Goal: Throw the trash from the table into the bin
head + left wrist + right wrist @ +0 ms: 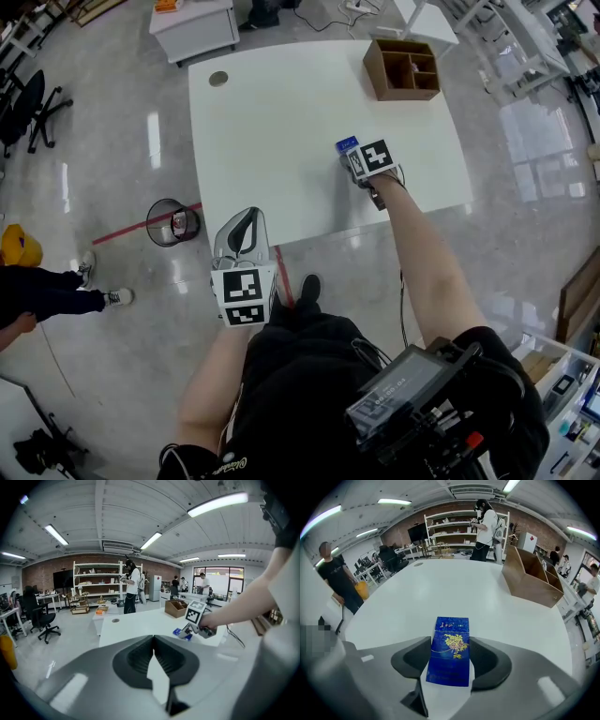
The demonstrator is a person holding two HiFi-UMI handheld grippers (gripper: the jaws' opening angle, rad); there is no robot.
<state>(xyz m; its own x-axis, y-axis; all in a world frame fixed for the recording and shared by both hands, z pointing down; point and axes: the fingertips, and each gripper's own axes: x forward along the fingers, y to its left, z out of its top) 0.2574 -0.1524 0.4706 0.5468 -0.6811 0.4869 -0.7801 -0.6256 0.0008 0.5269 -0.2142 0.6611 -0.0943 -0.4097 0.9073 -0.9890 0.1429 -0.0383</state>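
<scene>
Now, cigarette pack lies flat on white surface, near my edge. I judge it light, thin card: stiff along long edges, crushable on broad faces, glossy, may slip. Best hold: across long sides, mid-length. Right gripper partly spread, pinching pack by those sides, pack not lifted. Left gripper pressed together, empty, off surface edge. Wire bin on floor, far left.
</scene>
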